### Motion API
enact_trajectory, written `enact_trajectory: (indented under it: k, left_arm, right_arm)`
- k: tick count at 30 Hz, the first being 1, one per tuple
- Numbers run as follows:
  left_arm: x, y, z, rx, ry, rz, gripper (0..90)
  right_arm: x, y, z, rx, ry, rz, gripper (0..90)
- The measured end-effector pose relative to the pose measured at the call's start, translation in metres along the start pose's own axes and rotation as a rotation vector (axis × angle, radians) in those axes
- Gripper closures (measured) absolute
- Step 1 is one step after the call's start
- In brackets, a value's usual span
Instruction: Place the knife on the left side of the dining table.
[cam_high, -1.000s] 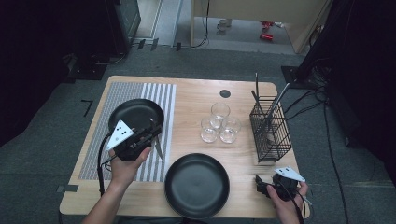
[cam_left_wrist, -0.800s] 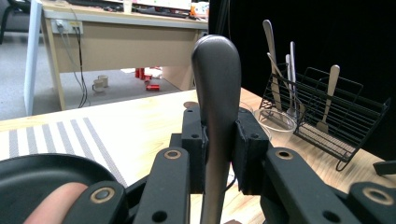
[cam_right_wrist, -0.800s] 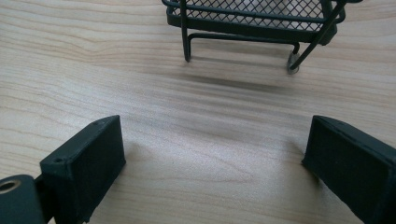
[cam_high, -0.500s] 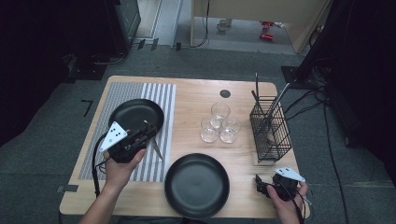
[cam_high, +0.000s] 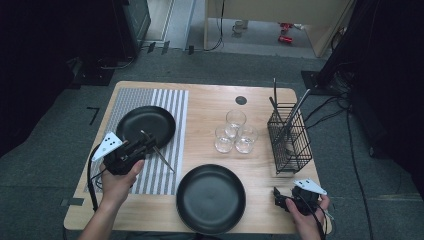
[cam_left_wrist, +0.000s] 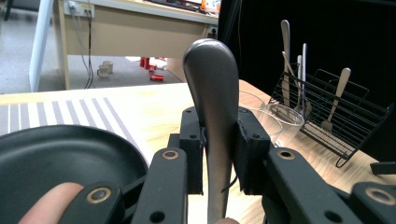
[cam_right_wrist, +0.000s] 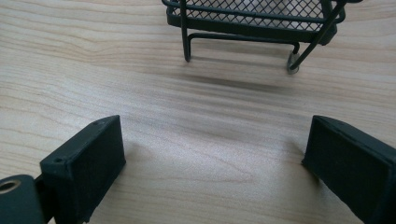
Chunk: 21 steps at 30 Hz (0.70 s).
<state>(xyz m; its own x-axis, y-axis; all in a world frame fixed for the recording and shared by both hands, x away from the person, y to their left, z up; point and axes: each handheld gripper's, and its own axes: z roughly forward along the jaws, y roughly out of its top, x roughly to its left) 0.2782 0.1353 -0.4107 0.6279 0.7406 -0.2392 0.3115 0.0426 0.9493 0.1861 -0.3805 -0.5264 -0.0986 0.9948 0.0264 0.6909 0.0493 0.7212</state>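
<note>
- Overhead, a light wooden table carries a grey-and-white striped placemat on its left half.
- On the placemat sits a round black plate; a second round black plate lies near the front edge of the table, at its middle.
- At the left, a hand grips the left gripper, which hovers over the near rim of the plate on the placemat.
- Its jaws are clamped narrowly on a silver metal utensil, held partway along its length; in the high view the utensil slants down to the right across the placemat, between the two plates.
- From the left gripper view, the broad rounded handle end of the utensil rises upright between the two black pads, which press on it from both sides; a fingertip shows at the lower left.
- Three clear drinking glasses stand clustered at the middle of the table.
- To the right, a black wire-mesh cutlery basket holds several upright metal utensils.
- Near the front right corner, the right gripper rests low over the table in the other hand.
- Its jaws stand wide apart with bare wood between them, and the foot of the basket lies just ahead of it.
</note>
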Motion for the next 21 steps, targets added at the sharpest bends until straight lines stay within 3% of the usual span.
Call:
enact_trajectory:
  k: [7, 16, 21]
  left_arm:
    - [0.005, -0.002, -0.007, 0.009, 0.016, -0.003, 75.6]
    - [0.023, -0.011, -0.024, 0.007, 0.031, -0.057, 73.6]
    - [0.031, -0.018, -0.032, 0.012, 0.076, -0.063, 75.1]
  right_arm:
    - [0.000, 0.000, 0.000, 0.002, -0.002, 0.006, 4.4]
    - [0.000, 0.000, 0.000, 0.002, -0.004, 0.008, 4.4]
    - [0.000, 0.000, 0.000, 0.002, -0.005, 0.008, 4.4]
